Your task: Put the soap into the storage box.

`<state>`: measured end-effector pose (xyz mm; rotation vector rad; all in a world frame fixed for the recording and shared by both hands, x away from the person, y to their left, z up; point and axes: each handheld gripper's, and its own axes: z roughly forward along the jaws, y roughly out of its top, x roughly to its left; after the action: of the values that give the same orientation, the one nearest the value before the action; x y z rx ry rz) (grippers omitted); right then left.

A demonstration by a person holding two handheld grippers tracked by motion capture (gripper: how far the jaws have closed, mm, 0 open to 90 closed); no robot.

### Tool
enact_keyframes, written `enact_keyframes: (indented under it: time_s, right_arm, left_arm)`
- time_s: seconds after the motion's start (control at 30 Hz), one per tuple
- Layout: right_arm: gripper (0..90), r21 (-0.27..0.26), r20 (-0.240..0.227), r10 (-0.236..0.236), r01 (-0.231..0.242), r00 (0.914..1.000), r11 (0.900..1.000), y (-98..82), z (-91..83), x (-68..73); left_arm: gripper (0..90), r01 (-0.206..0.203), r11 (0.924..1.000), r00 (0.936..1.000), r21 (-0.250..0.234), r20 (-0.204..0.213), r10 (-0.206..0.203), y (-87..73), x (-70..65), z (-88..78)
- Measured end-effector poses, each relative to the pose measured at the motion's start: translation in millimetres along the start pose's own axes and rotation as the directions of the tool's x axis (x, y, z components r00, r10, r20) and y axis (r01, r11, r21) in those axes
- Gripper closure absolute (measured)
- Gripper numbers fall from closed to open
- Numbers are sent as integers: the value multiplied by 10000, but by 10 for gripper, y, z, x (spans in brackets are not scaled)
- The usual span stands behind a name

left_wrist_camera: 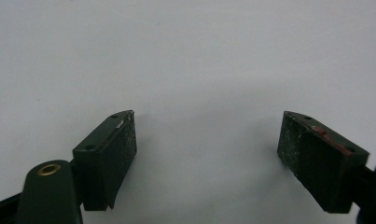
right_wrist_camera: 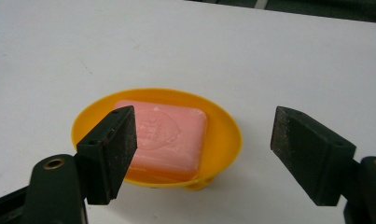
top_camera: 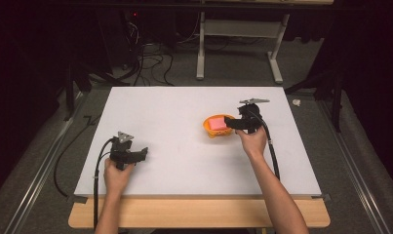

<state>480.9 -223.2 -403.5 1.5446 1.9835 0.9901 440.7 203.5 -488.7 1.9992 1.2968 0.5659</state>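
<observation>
A pink bar of soap [top_camera: 216, 124] lies in a small orange dish [top_camera: 207, 128] right of the middle of the white table [top_camera: 174, 105]. My right gripper [top_camera: 229, 125] is just right of the dish and points left at it. In the right gripper view its jaws stand wide apart, above and short of the dish [right_wrist_camera: 153, 92], touching neither it nor the soap [right_wrist_camera: 169, 135]. My left gripper [top_camera: 144, 153] rests near the front left of the table. Its pads [left_wrist_camera: 122, 144] are spread over bare white surface with nothing between them.
A wooden strip [top_camera: 199, 214] runs along the table's front edge. Beyond the far edge stand a white frame's legs [top_camera: 200, 53] and loose cables [top_camera: 150, 63] on the floor. Metal rails [top_camera: 355, 161] flank the table on both sides.
</observation>
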Motion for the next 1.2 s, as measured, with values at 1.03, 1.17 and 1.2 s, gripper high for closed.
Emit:
enact_keyframes:
  time_s: [1.03,1.17,1.2]
  right_arm:
    - [250,-531,235,-168,181,9996,9984,-140,-282,-247]
    - [251,-609,232,-93,107,9997,9981,-160,-323,-280]
    - [251,-603,232,-59,73,9997,9982,-166,-333,-287]
  left_arm:
    - [199,-14,10000,10000,2,-10,14,0,-2,-1]
    - [199,-20,10000,10000,6,-12,20,0,-2,-1]
    - [199,-18,10000,10000,5,-13,18,0,-2,-1]
